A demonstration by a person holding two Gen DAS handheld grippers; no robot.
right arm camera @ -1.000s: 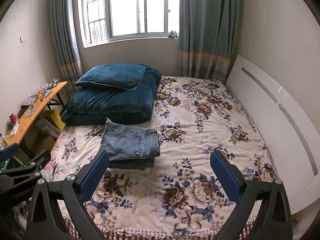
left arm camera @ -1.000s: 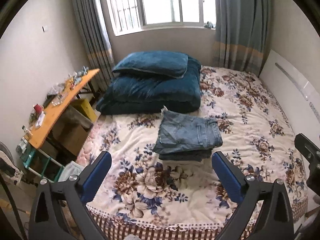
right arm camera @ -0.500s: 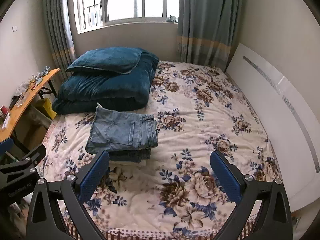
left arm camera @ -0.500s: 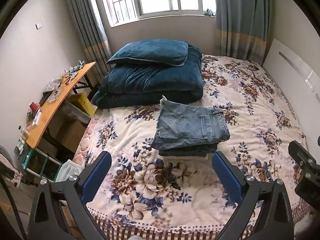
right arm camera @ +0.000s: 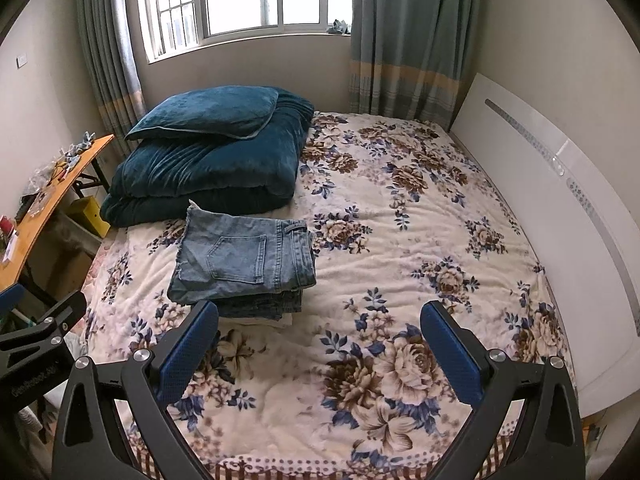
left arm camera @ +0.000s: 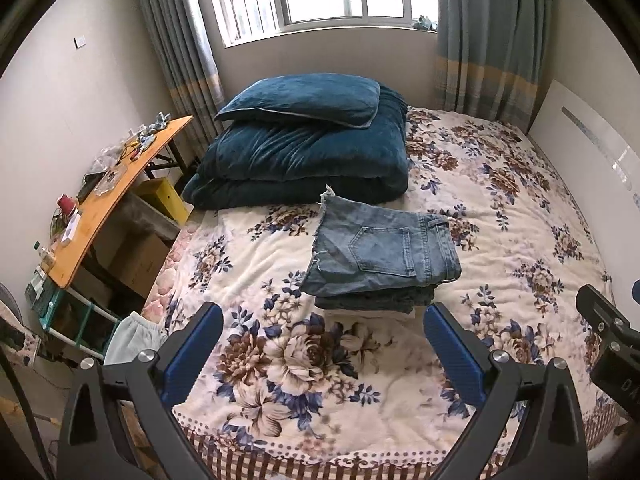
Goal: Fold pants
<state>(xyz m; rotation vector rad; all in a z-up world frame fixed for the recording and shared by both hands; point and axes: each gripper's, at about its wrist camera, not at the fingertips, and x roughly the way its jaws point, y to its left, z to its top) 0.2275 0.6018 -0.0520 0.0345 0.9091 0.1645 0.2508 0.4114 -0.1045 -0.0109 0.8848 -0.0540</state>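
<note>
Folded light blue jeans lie on top of a stack of folded dark pants on the floral bed, back pocket up. The stack also shows in the right wrist view. My left gripper is open and empty, held above the bed's near edge, short of the stack. My right gripper is open and empty, to the right of the stack, over the floral bed cover.
A folded dark blue quilt with a pillow lies behind the stack. An orange desk with clutter stands left of the bed, boxes under it. A white headboard runs along the right side. Window and curtains are behind.
Both grippers have moved forward and higher over the bed, so the stack of pants looks closer and is seen more from above. Both jaws stay open.
</note>
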